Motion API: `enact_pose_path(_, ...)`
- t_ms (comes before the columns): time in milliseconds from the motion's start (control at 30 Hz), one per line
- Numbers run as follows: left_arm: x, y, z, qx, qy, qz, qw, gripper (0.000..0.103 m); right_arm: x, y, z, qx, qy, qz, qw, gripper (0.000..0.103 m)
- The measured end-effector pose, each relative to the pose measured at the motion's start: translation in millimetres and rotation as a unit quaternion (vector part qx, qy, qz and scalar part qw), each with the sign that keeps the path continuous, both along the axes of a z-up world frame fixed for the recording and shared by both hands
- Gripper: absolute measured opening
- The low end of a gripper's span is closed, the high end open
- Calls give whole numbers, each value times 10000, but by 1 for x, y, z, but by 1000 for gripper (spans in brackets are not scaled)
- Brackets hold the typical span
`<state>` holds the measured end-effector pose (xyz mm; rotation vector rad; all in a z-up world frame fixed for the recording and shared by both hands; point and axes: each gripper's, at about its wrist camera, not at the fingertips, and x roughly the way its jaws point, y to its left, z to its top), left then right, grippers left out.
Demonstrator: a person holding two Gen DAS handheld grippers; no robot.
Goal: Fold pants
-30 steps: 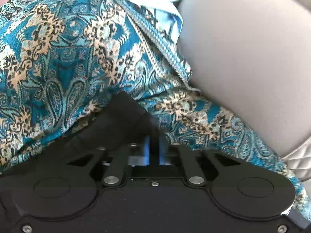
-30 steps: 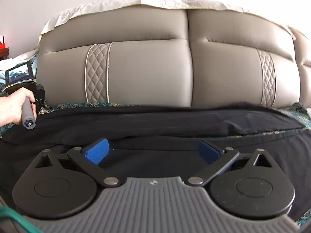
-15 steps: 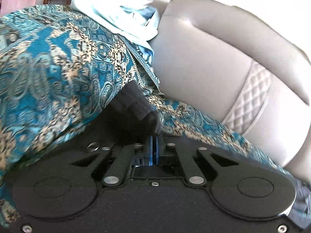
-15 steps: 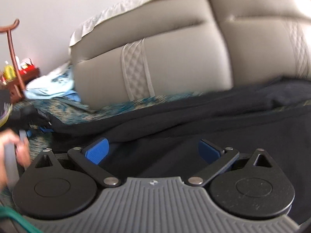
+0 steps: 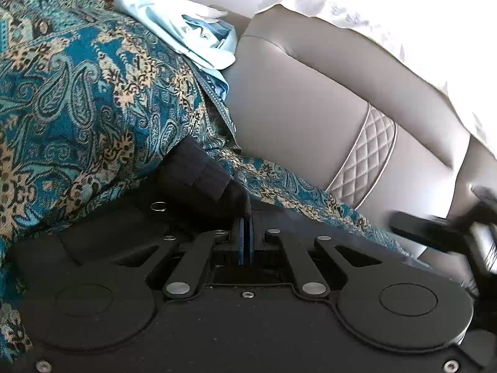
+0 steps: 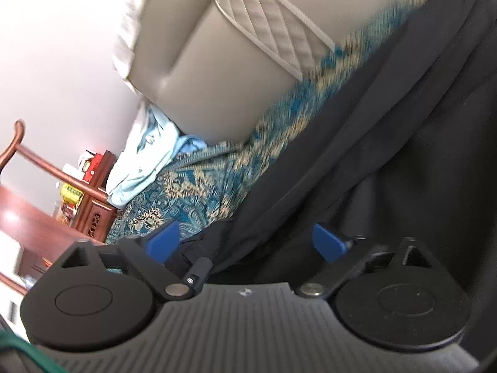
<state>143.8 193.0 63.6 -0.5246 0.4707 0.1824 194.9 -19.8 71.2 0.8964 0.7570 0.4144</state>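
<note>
the left gripper (image 5: 246,244) stays clamped on a bunched edge of the black pants (image 5: 198,172), lifted over the patterned blanket (image 5: 80,93). the right gripper (image 6: 245,244) has tilted sharply since a second ago, jaws wide apart over the pants (image 6: 388,130) lying along the headboard (image 6: 217,71).

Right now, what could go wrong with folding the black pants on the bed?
1. The left gripper has its jaws shut on just a small corner of the black pants, so the cloth might slip out if pulled hard.
2. The right gripper has its jaws open and holds nothing, so that side of the pants may sag or bunch.
3. The pants lie on the patterned blue bedspread, which could drag and wrinkle along.
</note>
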Motion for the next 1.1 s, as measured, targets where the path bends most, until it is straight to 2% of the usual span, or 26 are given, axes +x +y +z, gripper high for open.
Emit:
enact_pose_path(67, -1, 4, 0, -127, -2, 12, 9999, 3, 14, 15, -6, 108, 252, 0, 9996, 81)
enact_pose_path(133, -2, 7, -1, -238, -4, 7, 9997, 3, 21, 25, -11, 223, 361, -59, 9991, 77)
enact_pose_path(233, -4, 9, 0, -332, 1, -2, 9994, 3, 30, 34, -10, 272, 463, -154, 9984, 74)
enact_pose_path(367, -7, 12, 1, -479, -30, -40, 9988, 3, 43, 44, -15, -25, 517, -341, 9981, 70)
enact_pose_path(433, -10, 14, 1, -565, -49, -61, 9984, 3, 44, 46, -20, -110, 434, -519, 9976, 69)
enact_pose_path(500, -13, 16, 1, -625, -65, -98, 9980, 3, 45, 47, -28, -5, 352, -686, 9970, 65)
enact_pose_path(533, -15, 16, 2, -647, -76, -121, 9978, 3, 48, 47, -32, 50, 408, -746, 9964, 54)
enact_pose_path(567, -17, 16, 2, -660, -83, -152, 9977, 4, 51, 47, -34, 56, 464, -775, 9959, 37)
enact_pose_path(633, -22, 17, 1, -731, -91, -217, 9970, 5, 57, 49, -35, -60, 552, -693, 9960, 20)
enact_pose_path(733, -28, 22, -4, -1008, 27, -275, 9945, 14, 56, 54, -25, -379, 314, -539, 9973, 18)
enact_pose_path(800, -29, 25, -8, -1225, 111, -390, 9916, 24, 54, 58, -14, -613, 72, -417, 9972, 18)
enact_pose_path(867, -31, 29, -14, -1564, 172, -506, 9862, 38, 50, 60, -2, -827, -182, -322, 9959, 18)
enact_pose_path(900, -31, 32, -18, -1749, 164, -567, 9828, 39, 47, 61, 4, -940, -312, -285, 9947, 18)
enact_pose_path(967, -29, 38, -27, -2241, 179, -715, 9718, 48, 43, 64, 13, -1136, -496, -230, 9920, 18)
enact_pose_path(1033, -23, 44, -37, -2844, 211, -852, 9547, 55, 40, 66, 19, -1261, -598, -168, 9901, 18)
enact_pose_path(1100, -18, 48, -48, -3322, 242, -797, 9395, 56, 36, 66, 21, -1364, -672, -108, 9883, 17)
